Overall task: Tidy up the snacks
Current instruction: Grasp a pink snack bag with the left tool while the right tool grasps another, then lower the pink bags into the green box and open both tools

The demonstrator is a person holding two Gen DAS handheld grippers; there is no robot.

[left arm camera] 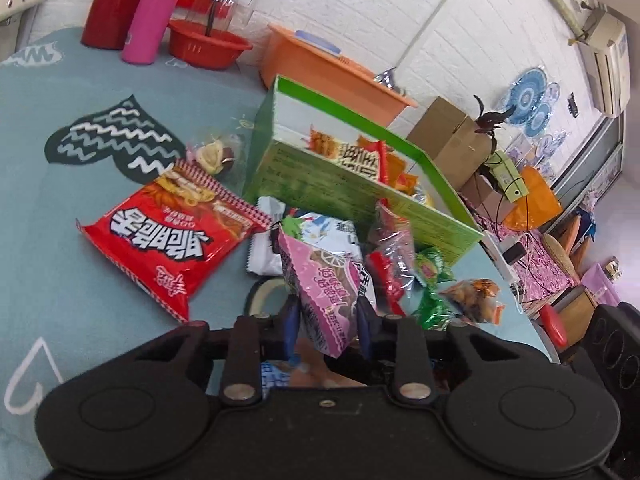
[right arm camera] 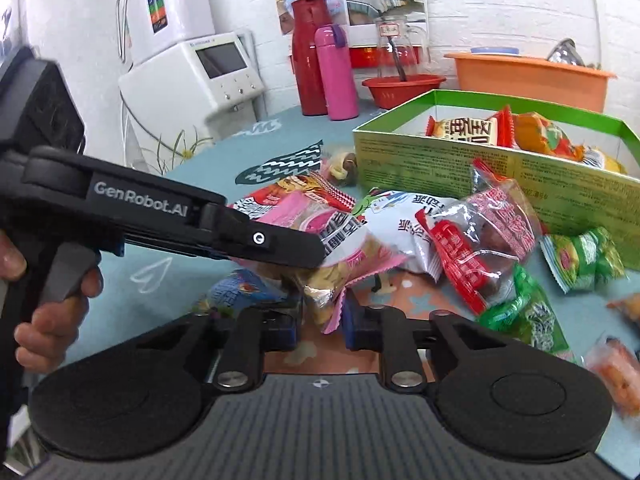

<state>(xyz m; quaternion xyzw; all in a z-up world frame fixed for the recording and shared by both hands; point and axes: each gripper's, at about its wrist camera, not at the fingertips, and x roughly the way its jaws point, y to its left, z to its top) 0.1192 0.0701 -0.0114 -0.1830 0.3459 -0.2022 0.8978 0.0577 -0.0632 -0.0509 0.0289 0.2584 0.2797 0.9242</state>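
Pink packet (left arm camera: 320,280) sits between both of my tools, lifted a little over the tabletop (left arm camera: 60,200) just in front of the green box (left arm camera: 360,196). My left tool (left arm camera: 328,320) is partly closed with its two sides squeezing the packet's middle. My right tool (right arm camera: 324,312) is nearly closed, and it pinches the packet's wavy bottom edge.

Two tools on one bag could go wrong, I think. If they pull apart, the thin wrapper may rip. If one lets go too soon, the bag may swing and knock the red sweet bag (right arm camera: 476,240) or the white bag (right arm camera: 400,216) beside it. The right tool only has the thin edge, so that edge might slip out.

It is shiny pink with a zigzag rim, dark writing and a picture of round slices. It looks soft and crinkly.

More snacks lie around it: a big red noodle pack (left arm camera: 168,240) and green sweets (right arm camera: 580,256). Some snacks are already in the box.
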